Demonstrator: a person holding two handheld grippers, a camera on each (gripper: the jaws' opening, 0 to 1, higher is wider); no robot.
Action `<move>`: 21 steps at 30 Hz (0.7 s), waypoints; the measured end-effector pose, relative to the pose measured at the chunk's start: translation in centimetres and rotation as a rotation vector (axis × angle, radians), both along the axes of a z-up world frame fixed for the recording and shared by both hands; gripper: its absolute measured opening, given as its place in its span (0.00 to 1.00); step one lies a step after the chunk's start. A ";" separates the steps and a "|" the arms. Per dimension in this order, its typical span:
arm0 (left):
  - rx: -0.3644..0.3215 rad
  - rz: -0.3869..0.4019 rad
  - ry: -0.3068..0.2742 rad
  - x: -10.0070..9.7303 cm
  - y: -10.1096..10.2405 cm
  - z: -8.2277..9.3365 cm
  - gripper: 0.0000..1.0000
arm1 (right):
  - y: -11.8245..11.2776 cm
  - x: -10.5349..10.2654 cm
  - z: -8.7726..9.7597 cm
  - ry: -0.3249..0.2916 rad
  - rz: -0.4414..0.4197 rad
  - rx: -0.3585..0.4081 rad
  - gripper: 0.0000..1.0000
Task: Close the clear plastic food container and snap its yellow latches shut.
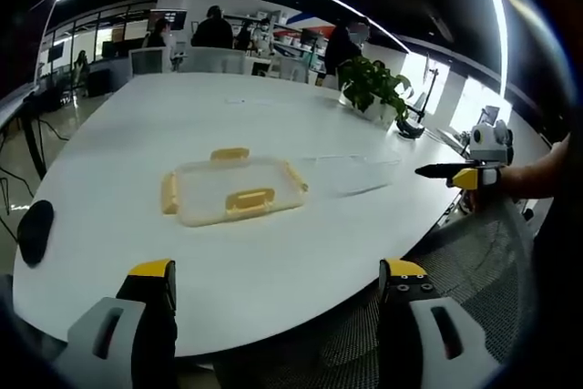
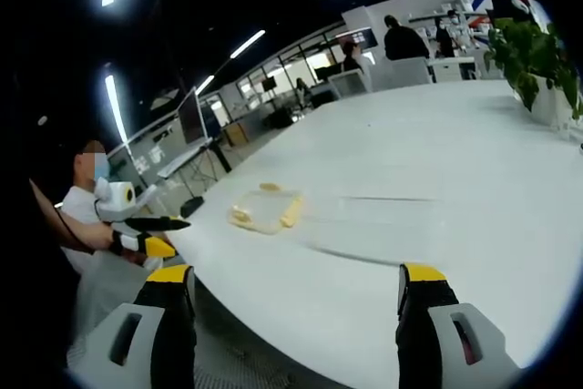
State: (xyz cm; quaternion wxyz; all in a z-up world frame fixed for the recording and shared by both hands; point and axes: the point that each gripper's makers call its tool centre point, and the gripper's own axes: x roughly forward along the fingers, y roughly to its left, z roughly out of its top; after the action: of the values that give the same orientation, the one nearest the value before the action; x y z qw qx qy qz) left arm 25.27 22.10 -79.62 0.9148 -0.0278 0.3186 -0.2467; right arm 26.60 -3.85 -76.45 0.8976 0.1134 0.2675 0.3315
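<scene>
A big white oval desk (image 1: 273, 252) is seen in an office. The clear plastic lid with yellow latches (image 1: 235, 190) lies ahead of the spread left tongs (image 1: 278, 271); the clear plastic box (image 1: 351, 170) sits beside it. The right tongs (image 2: 296, 293) are spread too, gripping nothing. The see-through box could be missed and shoved away.

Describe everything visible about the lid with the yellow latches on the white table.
The lid is a clear, rounded-rectangular plastic panel lying flat on the white table. Four yellow latches sit one on each edge, splayed outward; the near one has a slot. The clear container base lies apart beside it. Neither gripper touches it: both hover open at the table's near edge. In the right gripper view it looks small and blurred.
</scene>
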 end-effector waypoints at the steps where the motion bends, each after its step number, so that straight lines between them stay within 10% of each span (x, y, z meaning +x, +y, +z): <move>1: 0.000 -0.001 -0.001 0.0 0.0 0.0 0.93 | 0.0 0.0 0.0 -0.001 0.000 0.000 0.93; 21: 0.003 0.008 -0.011 0.3 0.3 0.7 0.93 | -0.4 0.3 0.5 -0.020 -0.012 0.006 0.91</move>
State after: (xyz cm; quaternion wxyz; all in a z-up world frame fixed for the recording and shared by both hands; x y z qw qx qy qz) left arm 25.53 22.37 -78.97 0.9176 -0.0263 0.3137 -0.2428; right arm 26.93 -4.22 -75.96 0.9019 0.1147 0.2569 0.3278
